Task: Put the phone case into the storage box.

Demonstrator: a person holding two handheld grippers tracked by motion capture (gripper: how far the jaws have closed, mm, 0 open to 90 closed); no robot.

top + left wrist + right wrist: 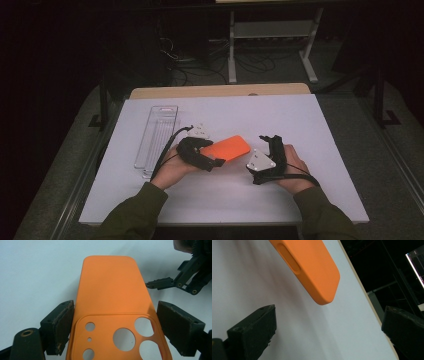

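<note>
Over on the far left of the white table [300, 120] there's a clear plastic tray [156, 137], long and narrow, sitting well apart from the fingers of either gripper and with nothing in it that can be made out.

Next comes the left gripper [113, 322]. Its two padded fingers [63, 322] are clamped on the long edges of an orange phone case [112, 290], one pad on each side, right at the camera-cutout end. The cutouts sit directly between the pads, and the plain end of the case sticks out well beyond the fingertips, toward the other gripper. In the high view the case [229, 148] is held back-side up, and in the right gripper view it looks lifted a bit off the table.

Then the right gripper [329, 330], held in the person's right hand [295, 165]. Its fingers [254, 330] are spread wide with nothing between them, just bare table. The rounded free corner of the case [317, 270] hangs just ahead of those fingertips, near but not touching. From the left gripper view, one tip of that right gripper [160, 283] sits just beside the case's right edge; whether it grazes the edge is hard to tell.
</note>
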